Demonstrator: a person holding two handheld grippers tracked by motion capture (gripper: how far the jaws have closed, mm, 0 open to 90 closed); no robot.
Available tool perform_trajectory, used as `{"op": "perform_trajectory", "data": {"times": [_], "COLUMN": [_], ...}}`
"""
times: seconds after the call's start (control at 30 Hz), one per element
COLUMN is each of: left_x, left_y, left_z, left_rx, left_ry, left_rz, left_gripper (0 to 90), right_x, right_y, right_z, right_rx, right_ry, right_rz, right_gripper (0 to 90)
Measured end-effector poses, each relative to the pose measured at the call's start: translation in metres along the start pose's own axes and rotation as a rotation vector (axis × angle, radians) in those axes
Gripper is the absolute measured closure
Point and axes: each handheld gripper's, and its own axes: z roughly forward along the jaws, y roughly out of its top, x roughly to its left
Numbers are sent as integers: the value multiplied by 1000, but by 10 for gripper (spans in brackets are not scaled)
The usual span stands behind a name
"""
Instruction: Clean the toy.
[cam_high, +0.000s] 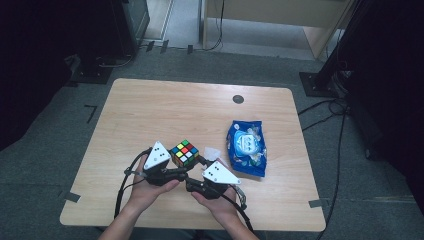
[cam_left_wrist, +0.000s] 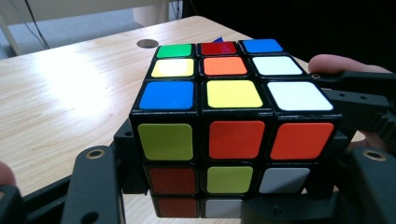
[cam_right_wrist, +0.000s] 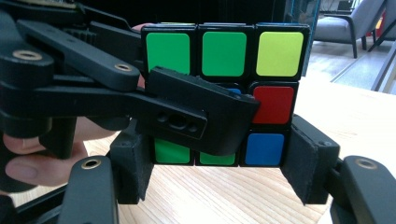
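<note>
Cube: a multicoloured plastic puzzle cube with black edges (cam_high: 184, 153) is held just above the light wooden counter (cam_high: 150, 115), near its front middle, between the two grippers.
Left gripper: the left gripper (cam_high: 172, 165) is closed on the cube; in the left gripper view the black fingers (cam_left_wrist: 128, 158) are pressed against the lower sides of the cube (cam_left_wrist: 233, 126).
Right gripper: the right gripper (cam_high: 200, 167) is brought to the same cube from the right. In the right gripper view its fingers (cam_right_wrist: 306, 163) are seen on both sides of the bottom layer of the cube (cam_right_wrist: 275, 49), partly open; it cannot be told whether the pads press on it.
Hands: the grippers are carried by the left hand (cam_high: 147, 192) and the right hand (cam_high: 220, 205), near the front edge of the counter.
Other things: a blue plastic pack of wet wipes (cam_high: 246, 147) is laid to the right of the cube, apart from it. A small white scrap (cam_high: 213, 152) is seen between the cube and the pack.
</note>
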Motion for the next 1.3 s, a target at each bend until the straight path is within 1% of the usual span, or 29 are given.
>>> {"op": "perform_trajectory", "data": {"times": [0.13,0.2,0.23,0.27,0.33,0.37,0.4,0.47,0.5,0.57,0.6,0.63,0.73,0.8,0.83,0.9,0.97,1.0,1.03,1.07,1.1,1.13,1.17,1.2,1.23,1.3], "left_x": [0,2,3,4,5,5,5,6,6,7,8,9,11,11,11,11,12,14,17,19,20,21,22,23,24,25], "left_y": [0,1,2,3,5,6,7,7,7,7,7,6,5,4,3,3,3,3,3,3,3,2,2,1,0,0], "left_z": [0,0,0,0,-1,-1,-2,-1,0,1,2,4,7,7,7,7,5,4,1,-1,-3,-5,-6,-8,-9,-12], "left_rx": [8,21,32,42,68,81,88,102,112,134,147,157,197,207,203,198,188,178,155,140,126,99,83,60,36,7], "left_ry": [-13,-27,-38,-53,-72,-78,-79,-81,-80,-77,-80,-90,-113,-111,-109,-103,-77,-73,-65,-56,-47,-25,-9,4,12,28], "left_rz": [5,-3,-10,-19,-27,-24,-24,-30,-40,-50,-58,-70,-88,-81,-77,-68,-57,-62,-71,-64,-59,-41,-36,-30,-23,-22], "left_gripper": [336,332,330,325,291,281,276,276,277,293,304,312,335,337,337,339,339,340,340,340,340,340,340,340,340,340], "right_x": [0,-1,0,1,4,5,6,7,7,6,7,7,8,7,7,6,3,1,-3,-7,-13,-19,-29,-36,-45,-61], "right_y": [0,-1,-1,-1,-2,-3,-4,-6,-8,-10,-10,-11,-12,-13,-13,-13,-11,-9,-7,-6,-6,-5,-4,-4,-5,-7], "right_z": [-1,-2,-3,-3,-5,-5,-6,-6,-5,-4,-4,-4,-4,-3,-3,-3,-5,-6,-8,-10,-12,-14,-16,-16,-17,-17], "right_rx": [3,6,10,11,14,19,23,23,21,23,25,24,31,40,38,42,39,49,62,75,89,106,139,156,187,265], "right_ry": [-6,-10,-16,-25,-46,-54,-58,-59,-62,-71,-74,-76,-76,-68,-65,-53,-43,-35,-20,-20,-44,-47,-52,-62,-79,-101], "right_rz": [-61,-93,-123,-164,-276,-322,-354,-393,-409,-462,-473,-495,-524,-523,-527,-517,-499,-481,-466,-441,-424,-398,-334,-299,-259,-178], "right_gripper": [346,346,347,347,347,347,348,348,347,347,347,347,346,346,345,339,288,266,242,268,291,290,291,296,311,317]}}
